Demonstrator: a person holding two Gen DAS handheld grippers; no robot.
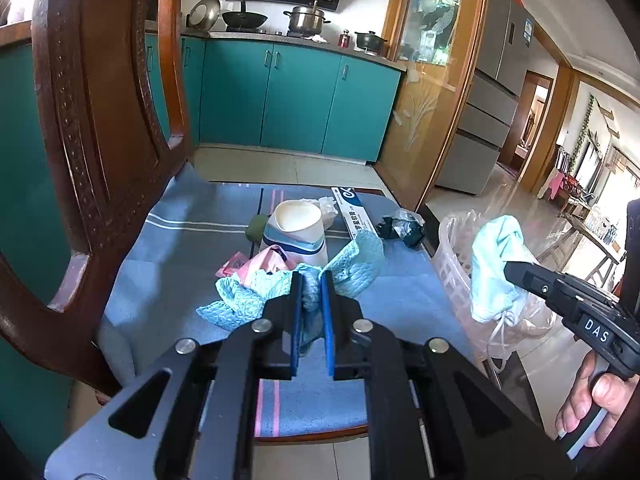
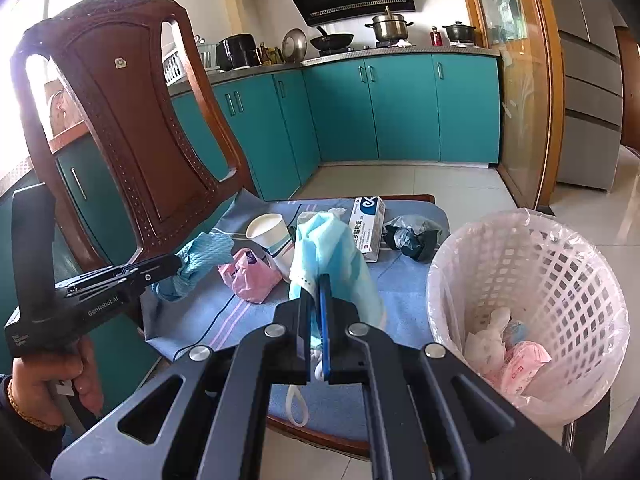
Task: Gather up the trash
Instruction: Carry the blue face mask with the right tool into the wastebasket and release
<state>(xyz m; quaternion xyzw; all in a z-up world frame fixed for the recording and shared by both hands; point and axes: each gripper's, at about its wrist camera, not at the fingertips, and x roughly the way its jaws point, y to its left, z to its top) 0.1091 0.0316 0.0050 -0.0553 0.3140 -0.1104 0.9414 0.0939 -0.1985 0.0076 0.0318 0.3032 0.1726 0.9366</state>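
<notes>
My left gripper [image 1: 311, 280] is shut on a crumpled teal cloth wipe [image 1: 352, 260], held just above the blue chair cushion [image 1: 188, 248]. That wipe [image 2: 196, 258] also hangs from the left gripper [image 2: 176, 260] in the right wrist view. My right gripper [image 2: 316, 280] is shut on a pale blue face mask [image 2: 336, 256], its white ear loop dangling below. In the left wrist view the mask [image 1: 494, 264] hangs from the right gripper [image 1: 508, 268] over the rim of the white lattice bin [image 1: 452, 256]. On the cushion lie a paper cup [image 2: 270, 232], a pink wrapper [image 2: 250, 276], a medicine box [image 2: 366, 222] and a black plastic scrap [image 2: 408, 238].
The lined bin [image 2: 532, 280] stands right of the chair with pink and white trash inside. The carved wooden chair back [image 2: 132, 128] rises on the left. A small green ball [image 1: 256, 227] sits behind the cup. Teal kitchen cabinets [image 2: 400, 108] and tiled floor lie beyond.
</notes>
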